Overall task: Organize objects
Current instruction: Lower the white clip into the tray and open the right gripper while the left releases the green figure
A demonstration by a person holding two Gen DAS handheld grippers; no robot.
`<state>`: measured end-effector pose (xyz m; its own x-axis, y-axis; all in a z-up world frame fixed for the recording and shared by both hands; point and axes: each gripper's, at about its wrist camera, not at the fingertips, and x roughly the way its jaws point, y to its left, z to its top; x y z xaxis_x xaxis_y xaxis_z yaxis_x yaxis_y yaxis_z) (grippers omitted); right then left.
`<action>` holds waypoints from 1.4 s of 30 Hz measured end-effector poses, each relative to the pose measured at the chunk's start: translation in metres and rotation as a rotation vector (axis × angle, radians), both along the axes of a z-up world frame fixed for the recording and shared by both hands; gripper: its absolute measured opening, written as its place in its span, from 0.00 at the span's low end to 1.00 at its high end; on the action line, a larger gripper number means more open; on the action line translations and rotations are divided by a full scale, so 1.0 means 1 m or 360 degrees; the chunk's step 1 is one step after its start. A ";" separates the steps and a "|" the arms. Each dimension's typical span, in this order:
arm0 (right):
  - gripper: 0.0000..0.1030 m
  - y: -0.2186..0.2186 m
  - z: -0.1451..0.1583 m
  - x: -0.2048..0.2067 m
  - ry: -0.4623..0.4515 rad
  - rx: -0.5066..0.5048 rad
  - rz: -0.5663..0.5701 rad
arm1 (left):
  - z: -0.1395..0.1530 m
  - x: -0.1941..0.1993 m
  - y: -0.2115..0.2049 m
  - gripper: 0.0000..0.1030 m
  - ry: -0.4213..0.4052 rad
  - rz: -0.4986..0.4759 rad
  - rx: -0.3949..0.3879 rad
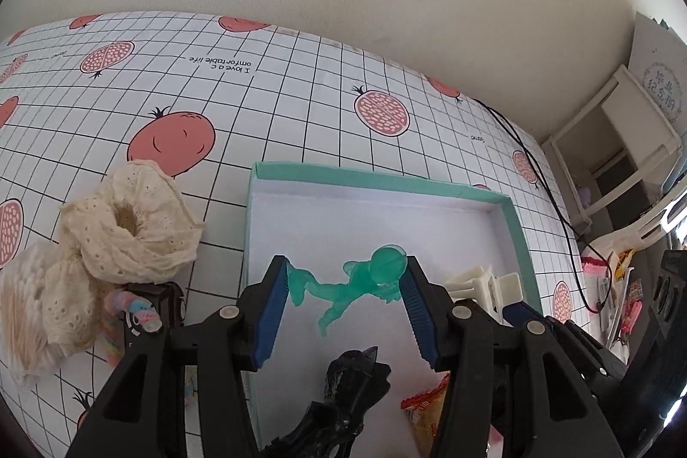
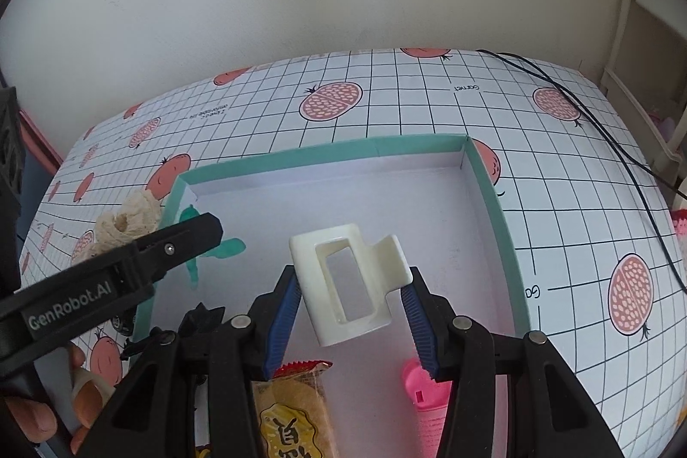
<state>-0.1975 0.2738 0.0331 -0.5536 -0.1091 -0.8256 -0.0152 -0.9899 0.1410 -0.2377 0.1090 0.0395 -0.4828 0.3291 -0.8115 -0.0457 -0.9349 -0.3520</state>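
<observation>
With the left gripper [image 1: 345,280] clamped on the green figurine [image 1: 343,286] and the right gripper [image 2: 350,286] clamped on the cream hair claw [image 2: 348,282], lower both gently inside the teal box [image 2: 489,192] before releasing.

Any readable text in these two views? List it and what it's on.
"GenRobot.AI": on the left gripper arm, right wrist view.
"I love a comfortable life": upside down on the tablecloth.
"Garnet": upside down on the tablecloth, right wrist view.
Snack packet: large Chinese characters, upside down and cut off, not readable.
Sign on the shelf: Chinese characters, too blurred to read.
Hair clip, green figure, box: no text.
</observation>
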 end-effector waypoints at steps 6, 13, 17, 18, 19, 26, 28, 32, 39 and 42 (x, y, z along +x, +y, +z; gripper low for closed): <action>0.50 0.000 -0.002 -0.002 -0.0022 -0.0003 0.0010 | -0.002 -0.001 0.002 0.53 -0.0018 -0.0021 0.0000; 0.50 -0.002 -0.002 -0.001 -0.0034 0.0020 0.0013 | -0.002 0.000 0.009 0.53 -0.0032 -0.0067 -0.0004; 0.50 -0.003 -0.001 -0.001 -0.0036 0.0031 0.0019 | -0.002 -0.001 0.007 0.53 -0.0051 -0.0074 0.0007; 0.50 -0.004 -0.001 -0.001 -0.0038 0.0032 0.0021 | -0.002 0.000 0.006 0.54 -0.0055 -0.0078 0.0016; 0.51 -0.004 -0.001 -0.001 -0.0039 0.0035 0.0023 | -0.001 0.000 0.005 0.55 -0.0056 -0.0075 0.0018; 0.52 -0.003 0.011 0.000 0.0001 0.0031 0.0016 | 0.009 0.000 0.001 0.58 -0.0044 -0.0067 0.0033; 0.52 -0.002 0.015 0.000 0.0015 0.0020 0.0013 | 0.015 0.000 -0.001 0.58 -0.0031 -0.0050 0.0010; 0.52 -0.002 0.018 0.001 0.0025 0.0018 0.0016 | 0.026 0.002 -0.003 0.58 0.0012 -0.0036 -0.0075; 0.57 0.000 0.015 0.000 0.0004 0.0045 -0.0017 | 0.025 0.001 -0.008 0.58 -0.0003 0.0016 -0.0219; 0.60 0.001 0.013 0.000 -0.0001 0.0039 -0.0021 | 0.020 0.001 -0.013 0.62 -0.0023 0.0069 -0.0309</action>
<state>-0.1971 0.2746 0.0459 -0.5541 -0.0818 -0.8284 -0.0282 -0.9927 0.1169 -0.2370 0.0963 0.0593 -0.4809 0.1449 -0.8647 -0.0001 -0.9863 -0.1652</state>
